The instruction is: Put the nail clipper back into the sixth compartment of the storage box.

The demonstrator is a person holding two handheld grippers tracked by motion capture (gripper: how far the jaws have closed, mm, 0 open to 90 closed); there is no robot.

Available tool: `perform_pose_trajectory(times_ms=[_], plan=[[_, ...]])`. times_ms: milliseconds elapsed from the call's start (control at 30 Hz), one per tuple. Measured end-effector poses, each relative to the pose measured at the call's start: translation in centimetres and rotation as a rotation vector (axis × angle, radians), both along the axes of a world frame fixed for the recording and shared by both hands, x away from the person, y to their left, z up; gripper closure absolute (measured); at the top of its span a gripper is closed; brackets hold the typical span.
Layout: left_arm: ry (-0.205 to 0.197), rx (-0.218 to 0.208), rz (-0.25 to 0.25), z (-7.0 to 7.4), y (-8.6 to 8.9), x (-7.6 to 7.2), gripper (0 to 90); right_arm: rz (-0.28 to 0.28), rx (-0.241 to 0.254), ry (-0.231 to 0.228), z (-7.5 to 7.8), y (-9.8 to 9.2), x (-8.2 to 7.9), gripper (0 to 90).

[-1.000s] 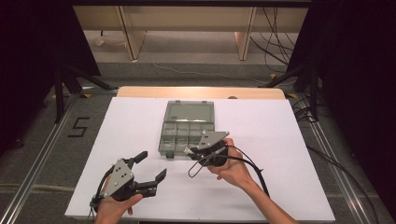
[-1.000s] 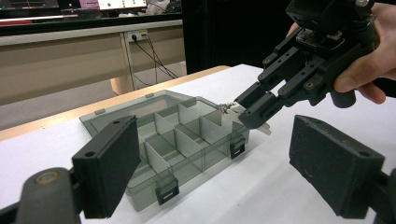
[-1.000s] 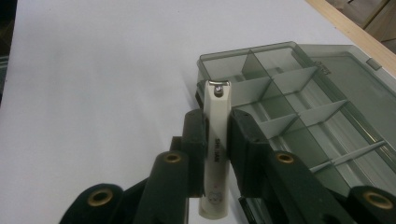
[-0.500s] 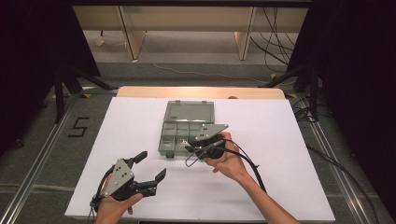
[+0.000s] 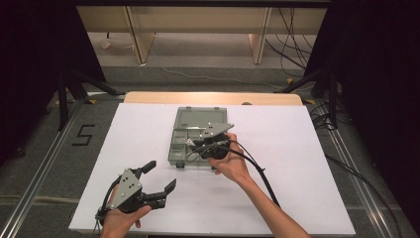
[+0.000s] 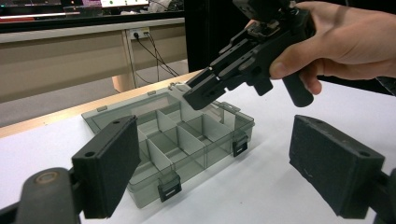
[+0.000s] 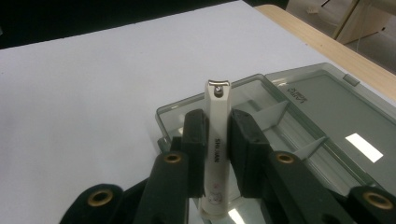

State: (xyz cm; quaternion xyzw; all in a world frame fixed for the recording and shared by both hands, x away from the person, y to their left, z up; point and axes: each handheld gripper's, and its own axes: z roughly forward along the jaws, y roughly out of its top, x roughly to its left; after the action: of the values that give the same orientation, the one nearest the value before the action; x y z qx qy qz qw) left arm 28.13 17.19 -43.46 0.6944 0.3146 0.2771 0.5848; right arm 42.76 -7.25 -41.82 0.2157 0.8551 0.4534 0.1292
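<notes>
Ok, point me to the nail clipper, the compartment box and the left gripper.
nail clipper point(image 7: 218, 135): right gripper view, white body between the pads.
compartment box point(image 6: 187, 140): left gripper view, an inner divider.
left gripper point(image 5: 161, 179): high view, gap between its fingertips.

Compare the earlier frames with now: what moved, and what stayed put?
The right gripper, shut on a nail clipper, moved from the box's near right edge inward and now hangs over its compartments. The clipper stayed clamped throughout. The left gripper kept its place near the table's front, jaws open and empty. The open box did not shift.
</notes>
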Motion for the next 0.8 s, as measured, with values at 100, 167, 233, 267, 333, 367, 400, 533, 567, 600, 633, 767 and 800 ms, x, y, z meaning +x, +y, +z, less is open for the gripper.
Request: perform_pose_trajectory(times_ms=[100,167,233,267,333,367,400,533,567,600,633,767,800], plan=[[-0.001,-0.002,0.0,0.0,0.0,0.0,15.8,-0.009,-0.001,-0.006,-0.2,0.5,0.2,76.9],[-0.005,-0.008,-0.002,0.0,0.0,0.1,15.8,-0.011,0.003,-0.002,-0.2,0.7,0.3,76.9],[-0.006,-0.007,-0.004,0.0,0.0,0.0,15.8,-0.009,0.001,0.008,-0.1,0.9,0.3,76.9],[-0.002,0.001,-0.002,0.0,0.0,0.0,15.8,-0.009,0.0,0.003,-0.1,1.0,0.4,76.9],[-0.001,0.0,-0.002,0.0,0.0,0.0,15.8,-0.023,0.005,-0.003,-0.3,1.3,0.5,76.9],[-0.007,-0.01,-0.006,0.0,0.0,0.1,15.8,-0.026,0.009,0.0,-0.3,1.4,0.5,76.9],[-0.001,-0.001,0.0,0.0,0.0,0.0,15.8,-0.03,0.012,0.004,-0.5,1.5,0.7,76.9],[-0.002,-0.002,-0.001,0.0,0.0,0.0,15.8,-0.035,0.006,0.016,-0.5,1.7,0.9,76.9],[-0.005,-0.005,-0.004,0.0,0.0,0.0,15.8,-0.035,0.006,0.016,-0.5,1.7,0.9,76.9],[-0.002,-0.003,-0.001,0.0,0.0,0.0,15.8,-0.036,0.007,0.012,-0.6,1.7,0.9,76.9],[-0.005,0.0,-0.002,0.0,0.0,0.1,15.8,-0.039,0.01,0.015,-0.6,1.8,0.9,76.9],[-0.001,0.0,-0.002,0.0,0.0,0.0,15.8,-0.052,0.007,0.009,-0.9,2.1,1.2,76.8],[-0.001,0.001,-0.002,0.0,0.0,0.0,15.8,-0.054,0.003,0.017,-0.9,2.1,1.2,76.9]])
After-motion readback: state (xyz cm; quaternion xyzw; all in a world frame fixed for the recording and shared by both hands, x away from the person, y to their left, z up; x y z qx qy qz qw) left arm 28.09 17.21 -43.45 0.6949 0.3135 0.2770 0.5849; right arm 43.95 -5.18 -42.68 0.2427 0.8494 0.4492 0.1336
